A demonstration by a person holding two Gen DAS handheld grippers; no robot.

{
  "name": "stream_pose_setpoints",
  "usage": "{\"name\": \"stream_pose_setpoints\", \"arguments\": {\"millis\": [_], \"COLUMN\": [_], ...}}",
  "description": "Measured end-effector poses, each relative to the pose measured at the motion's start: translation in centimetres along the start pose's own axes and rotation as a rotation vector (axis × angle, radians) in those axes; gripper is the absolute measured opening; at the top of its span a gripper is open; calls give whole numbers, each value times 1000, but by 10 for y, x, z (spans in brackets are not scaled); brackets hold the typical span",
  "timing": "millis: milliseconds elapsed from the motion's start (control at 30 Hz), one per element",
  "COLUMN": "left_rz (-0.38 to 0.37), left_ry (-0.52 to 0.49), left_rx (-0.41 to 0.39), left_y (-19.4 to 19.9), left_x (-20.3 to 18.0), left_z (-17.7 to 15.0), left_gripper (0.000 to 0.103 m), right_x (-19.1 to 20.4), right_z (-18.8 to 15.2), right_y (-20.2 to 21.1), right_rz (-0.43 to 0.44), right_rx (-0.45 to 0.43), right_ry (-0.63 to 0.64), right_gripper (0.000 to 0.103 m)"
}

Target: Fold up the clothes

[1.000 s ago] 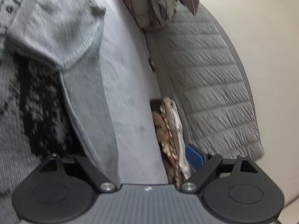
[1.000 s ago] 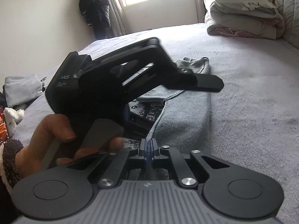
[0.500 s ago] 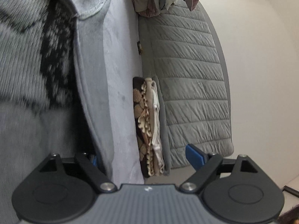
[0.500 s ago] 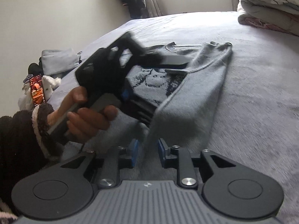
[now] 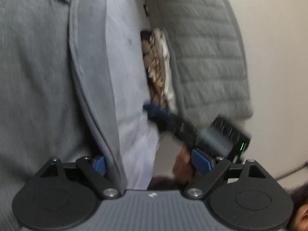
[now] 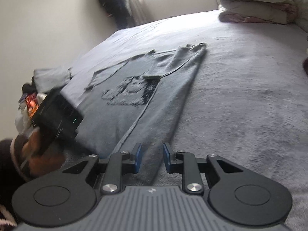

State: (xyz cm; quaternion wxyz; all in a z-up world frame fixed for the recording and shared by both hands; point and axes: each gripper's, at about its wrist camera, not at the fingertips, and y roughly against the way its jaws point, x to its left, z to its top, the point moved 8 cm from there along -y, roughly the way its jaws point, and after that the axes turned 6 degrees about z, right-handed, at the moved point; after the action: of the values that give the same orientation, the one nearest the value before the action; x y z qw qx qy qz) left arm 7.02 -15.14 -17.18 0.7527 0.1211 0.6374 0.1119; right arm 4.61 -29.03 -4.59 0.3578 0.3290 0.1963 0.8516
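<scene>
A grey knit sweater (image 6: 123, 104) with a black pattern lies flat on the grey bed cover (image 6: 240, 100), its right side folded over the front. My right gripper (image 6: 152, 157) hovers at the near end of that folded strip. Its blue pads stand a little apart, with the cloth's edge between them and neither pad pressing on it. In the left wrist view the sweater (image 5: 34, 77) fills the left half. My left gripper (image 5: 150, 163) is wide open, its left pad beside the folded edge, holding nothing. The right gripper (image 5: 152, 108) shows there blurred, held by a hand (image 5: 182, 165).
A quilted grey panel (image 5: 207, 57) and a stack of patterned cloth (image 5: 157, 67) lie along the bed's side. Folded bedding (image 6: 256, 5) is piled at the far right corner. Grey clothes and soft toys (image 6: 48, 75) sit at the left edge. A dark coat (image 6: 115, 2) hangs by the window.
The right gripper went from shut on the sweater's folded edge to slightly apart, letting it lie on the bed. Both grippers drew back toward the sweater's near end.
</scene>
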Motion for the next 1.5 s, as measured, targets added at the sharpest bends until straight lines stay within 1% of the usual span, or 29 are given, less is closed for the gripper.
{"name": "stream_pose_setpoints", "arguments": {"millis": [67,200,300,333,367,467,533,600,700,800,867,900,933,1033,1100,1200,1267,1333,1433,1500], "left_rz": [62,202,280,301,314,330,332,330,324,288,251,242,246,295,301,300,298,301,314,318], "left_ry": [-55,-192,-286,-317,-341,-395,-432,-462,-474,-449,-433,-428,-427,-451,-499,-493,-496,-503,-514,-510], "left_rx": [70,222,289,294,281,208,165,127,66,-61,-118,-125,-114,-60,-73,-69,-63,-57,-55,-61], "left_y": [-4,1,2,4,8,16,21,25,28,32,31,29,25,6,5,9,8,5,2,2], "left_x": [-10,-22,-29,-30,-32,-34,-37,-40,-45,-51,-51,-50,-47,-35,-34,-41,-46,-50,-52,-53], "left_z": [-12,-40,-53,-55,-54,-47,-41,-34,-19,2,9,10,9,-1,-8,-9,-11,-13,-18,-19], "left_gripper": [89,89,89,89,89,89,89,88,87,87,84,83,82,80,79,79,79,79,80,80], "right_x": [-4,-12,-16,-16,-15,-11,-8,-7,-6,-2,-1,1,0,-5,-8,-7,-5,-9,-21,-24], "right_z": [2,5,10,13,15,24,30,34,38,41,42,41,39,28,25,26,31,38,41,45], "right_y": [1,-9,-18,-21,-24,-36,-46,-55,-72,-86,-96,-100,-103,-112,-112,-106,-100,-98,-109,-113], "right_rz": [-17,-51,-73,-73,-73,-62,-57,-52,-54,-56,-51,-51,-56,-75,-71,-71,-72,-95,-172,-204], "right_rx": [-26,-35,-47,-50,-54,-69,-77,-74,-58,-44,-28,-17,0,54,44,35,0,-37,-10,-5], "right_ry": [-17,-37,-35,-30,-23,27,64,74,81,94,96,94,93,96,94,90,89,74,40,27], "right_gripper": [26,26,26,26,26,23,22,22,20,19,19,19,19,19,19,19,19,19,19,18]}}
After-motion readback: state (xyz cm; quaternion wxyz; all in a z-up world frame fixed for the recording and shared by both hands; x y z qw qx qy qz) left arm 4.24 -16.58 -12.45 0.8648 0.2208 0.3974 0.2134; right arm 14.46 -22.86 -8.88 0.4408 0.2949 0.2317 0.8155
